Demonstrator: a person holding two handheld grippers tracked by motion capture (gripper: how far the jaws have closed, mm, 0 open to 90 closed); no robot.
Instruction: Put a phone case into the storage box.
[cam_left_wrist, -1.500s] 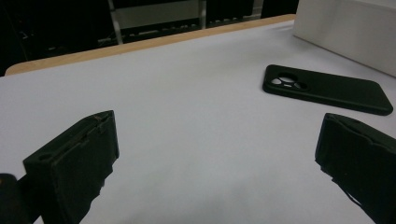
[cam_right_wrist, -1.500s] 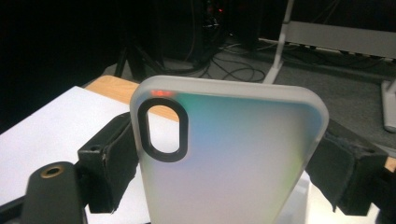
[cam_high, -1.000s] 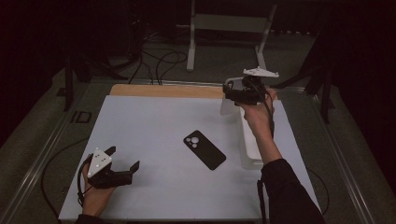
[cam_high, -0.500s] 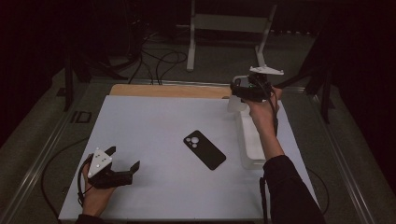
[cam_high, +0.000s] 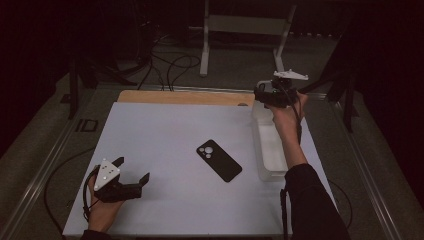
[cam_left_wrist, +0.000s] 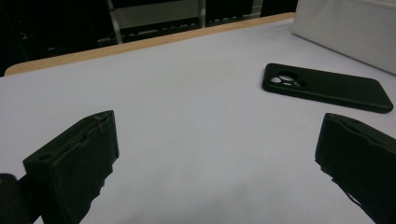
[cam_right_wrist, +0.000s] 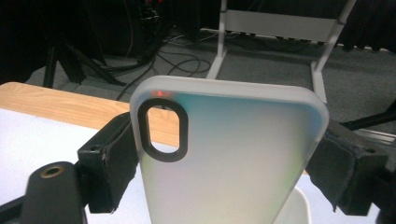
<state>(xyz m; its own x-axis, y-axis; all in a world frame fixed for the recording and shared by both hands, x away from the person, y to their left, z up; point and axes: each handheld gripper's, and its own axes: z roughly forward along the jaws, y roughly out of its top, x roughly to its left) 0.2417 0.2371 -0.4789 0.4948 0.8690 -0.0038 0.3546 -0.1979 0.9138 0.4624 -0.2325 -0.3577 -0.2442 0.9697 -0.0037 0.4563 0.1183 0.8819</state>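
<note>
My right gripper (cam_high: 262, 95) (cam_right_wrist: 226, 163) is shut on a frosted translucent phone case (cam_right_wrist: 243, 121) with an oval camera cut-out; both jaws press on its long sides. It hangs above the far end of a white bin (cam_high: 272, 155) at the table's right. A black phone case (cam_high: 219, 160) (cam_left_wrist: 327, 87) lies flat, camera holes up, in the middle of the white table top (cam_high: 175, 135). My left gripper (cam_high: 132, 169) (cam_left_wrist: 217, 154) rests at the near left, open, with bare table between its jaws, pointing toward the black case.
The white bin's wall (cam_left_wrist: 345, 28) stands beyond the black case in the left gripper view. A wooden strip (cam_high: 185, 97) edges the table's far side. Behind it are a metal stand (cam_high: 245, 25) and floor cables (cam_high: 170, 65).
My right hand has carried the translucent case a little to the right and slightly lower, over the bin's far end. The left gripper and the black case have stayed put.
</note>
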